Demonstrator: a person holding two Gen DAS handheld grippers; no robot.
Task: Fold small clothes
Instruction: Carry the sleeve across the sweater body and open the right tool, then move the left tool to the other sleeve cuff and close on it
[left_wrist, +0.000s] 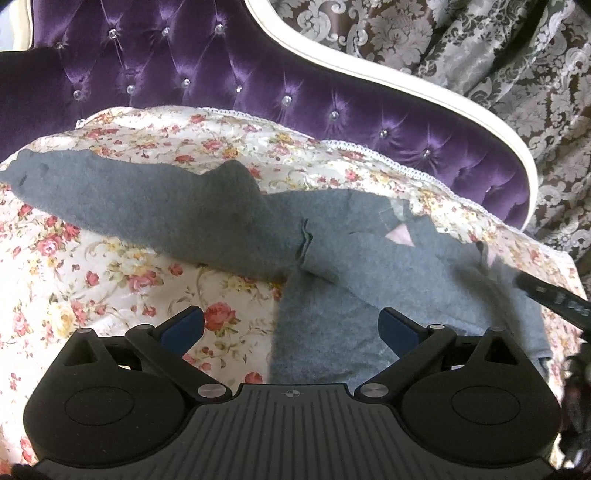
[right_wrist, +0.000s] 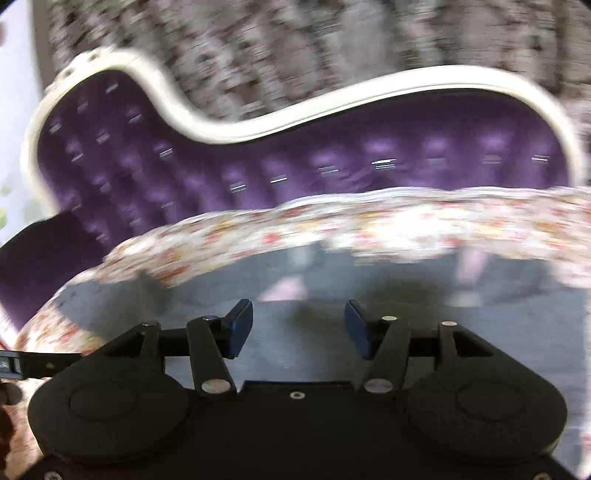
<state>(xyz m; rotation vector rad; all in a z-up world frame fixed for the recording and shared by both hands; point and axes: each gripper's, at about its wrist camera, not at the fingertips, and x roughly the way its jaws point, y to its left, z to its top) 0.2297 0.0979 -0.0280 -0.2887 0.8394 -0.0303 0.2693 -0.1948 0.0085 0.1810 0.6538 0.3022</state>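
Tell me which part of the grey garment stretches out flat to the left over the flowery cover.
The long sleeve of the grey garment lies straight on the floral cover; the other part hangs toward the open left gripper.

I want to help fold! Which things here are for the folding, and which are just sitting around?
For the job:
grey fleece garment with pink patches
left hand-held gripper
right hand-held gripper

Just there:
floral cover
purple tufted sofa back
patterned curtain
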